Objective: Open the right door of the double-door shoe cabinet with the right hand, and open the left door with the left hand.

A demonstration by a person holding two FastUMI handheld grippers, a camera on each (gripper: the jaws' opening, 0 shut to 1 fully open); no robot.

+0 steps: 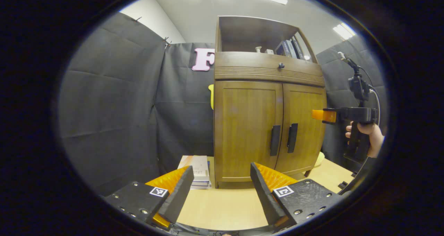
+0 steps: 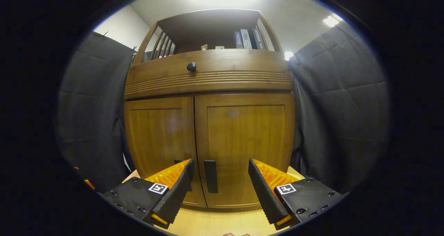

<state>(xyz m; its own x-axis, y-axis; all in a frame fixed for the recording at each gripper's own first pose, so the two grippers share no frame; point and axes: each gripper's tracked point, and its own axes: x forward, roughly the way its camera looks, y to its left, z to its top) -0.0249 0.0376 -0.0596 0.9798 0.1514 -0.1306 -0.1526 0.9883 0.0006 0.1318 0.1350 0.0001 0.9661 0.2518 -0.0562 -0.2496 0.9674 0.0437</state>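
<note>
We hold both grippers in front of the shoe cabinet [image 1: 267,125], which stands on the pale counter [image 1: 222,208] with both doors shut. In the right gripper view our right gripper [image 2: 219,180] has its fingers spread wide and holding nothing, and the right door's handle [image 2: 210,176] sits just ahead between them, a little toward the inner finger. That handle is a dark upright bar, its long axis vertical, set close to the centre seam; the left door's handle [image 1: 275,140] is its twin on the other side of the seam. In the left gripper view our left gripper [image 1: 222,187] is also open and empty, farther back from the cabinet, with the handles ahead and somewhat to its right. The right gripper is the nearer of the two, so we judge the right door comes first: the fingers need to move forward and close across the bar's narrow width. The cabinet is warm brown wood with panelled doors, a ribbed drawer front with a round knob [image 2: 191,67] above, and books [image 2: 247,39] on the open shelf on top.
</note>
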